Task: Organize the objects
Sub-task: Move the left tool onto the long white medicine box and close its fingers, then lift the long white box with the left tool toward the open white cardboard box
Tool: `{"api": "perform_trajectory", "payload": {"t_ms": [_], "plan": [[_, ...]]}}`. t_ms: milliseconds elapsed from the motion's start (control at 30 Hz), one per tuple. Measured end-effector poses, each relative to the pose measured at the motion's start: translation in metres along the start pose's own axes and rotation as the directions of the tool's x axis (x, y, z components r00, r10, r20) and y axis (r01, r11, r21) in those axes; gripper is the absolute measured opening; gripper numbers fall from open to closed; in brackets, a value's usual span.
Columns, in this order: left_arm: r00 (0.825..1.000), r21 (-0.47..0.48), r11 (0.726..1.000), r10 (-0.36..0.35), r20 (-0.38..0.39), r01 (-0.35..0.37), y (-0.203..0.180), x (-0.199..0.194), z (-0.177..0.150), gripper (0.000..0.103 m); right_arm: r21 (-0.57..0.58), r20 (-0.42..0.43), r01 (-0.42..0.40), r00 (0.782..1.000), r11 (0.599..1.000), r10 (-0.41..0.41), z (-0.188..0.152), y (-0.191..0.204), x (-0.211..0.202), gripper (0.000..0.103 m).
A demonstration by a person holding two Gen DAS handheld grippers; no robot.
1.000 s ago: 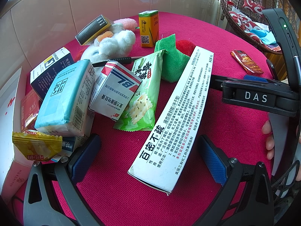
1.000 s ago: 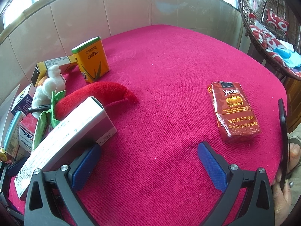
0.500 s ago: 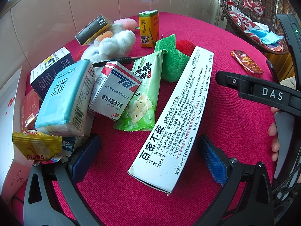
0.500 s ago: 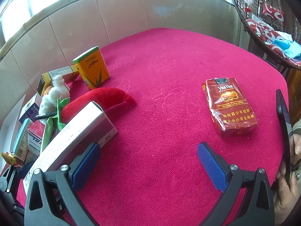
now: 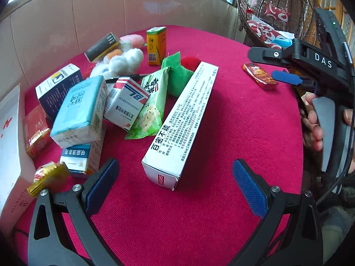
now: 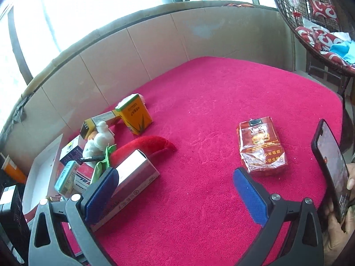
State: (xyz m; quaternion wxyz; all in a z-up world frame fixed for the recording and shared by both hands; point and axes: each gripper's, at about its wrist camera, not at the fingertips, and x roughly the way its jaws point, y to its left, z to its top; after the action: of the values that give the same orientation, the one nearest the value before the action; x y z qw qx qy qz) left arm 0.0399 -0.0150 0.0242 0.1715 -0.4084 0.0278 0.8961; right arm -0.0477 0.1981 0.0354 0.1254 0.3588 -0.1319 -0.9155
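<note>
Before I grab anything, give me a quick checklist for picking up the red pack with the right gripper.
1. Right gripper open: ok, jaws spread wide, nothing between them.
2. Left gripper open and out of the way: ok, it hangs over the long white box, away from the pack.
3. Red pack free of clutter: ok, it lies flat, alone on the red cloth.
4. Pack lined up between the right fingers: not ok, it sits ahead and to the right, just past the right pad.
5. Phone clear of the path: cannot tell, a hand holds it close beside the pack.
6. Pack's wrapper firm enough to grip: cannot tell, it looks crumpled.
</note>
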Motion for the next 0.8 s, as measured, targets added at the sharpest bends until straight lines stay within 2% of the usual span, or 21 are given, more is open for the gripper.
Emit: {"api": "perform_trajectory", "payload": {"t_ms": [167, 267, 333, 400, 500, 533, 633, 800], "plan": [[1.0, 0.032, 0.999, -0.013, 0.002, 0.013, -0.006, 0.003, 0.019, 0.102, 0.029, -0.019, -0.099, 0.995, 0.995, 0.099, 0.006, -0.01, -0.001, 0.103], [0.997, 0.08, 0.996, -0.039, -0.06, 0.044, -0.015, 0.016, 0.03, 0.088, 0.044, -0.015, -0.123, 0.992, 0.991, 0.124, 0.011, -0.018, -0.007, 0.103], [0.991, 0.119, 0.991, -0.04, -0.13, 0.055, -0.02, 0.03, 0.033, 0.061, 0.047, -0.004, -0.132, 0.991, 0.99, 0.132, 0.016, -0.023, -0.011, 0.103], [0.984, 0.168, 0.985, -0.011, -0.18, 0.041, -0.027, 0.044, 0.032, 0.045, 0.042, -0.001, -0.141, 0.99, 0.989, 0.141, 0.02, -0.025, -0.013, 0.103], [0.984, 0.167, 0.984, -0.033, -0.174, 0.062, -0.03, 0.045, 0.033, 0.034, 0.025, -0.032, -0.162, 0.986, 0.986, 0.163, 0.023, -0.025, -0.008, 0.103], [0.987, 0.171, 0.984, -0.03, -0.16, 0.058, -0.033, 0.044, 0.034, 0.028, 0.02, -0.051, -0.171, 0.984, 0.985, 0.172, 0.023, -0.024, -0.004, 0.103], [0.988, 0.158, 0.986, -0.036, -0.149, 0.06, -0.033, 0.039, 0.03, 0.028, 0.022, -0.101, -0.185, 0.977, 0.983, 0.186, 0.026, -0.023, 0.007, 0.103], [0.994, 0.082, 0.994, -0.069, -0.079, 0.076, -0.021, 0.009, 0.022, 0.028, 0.087, -0.136, -0.206, 0.967, 0.975, 0.216, 0.036, -0.028, 0.021, 0.103]]}}
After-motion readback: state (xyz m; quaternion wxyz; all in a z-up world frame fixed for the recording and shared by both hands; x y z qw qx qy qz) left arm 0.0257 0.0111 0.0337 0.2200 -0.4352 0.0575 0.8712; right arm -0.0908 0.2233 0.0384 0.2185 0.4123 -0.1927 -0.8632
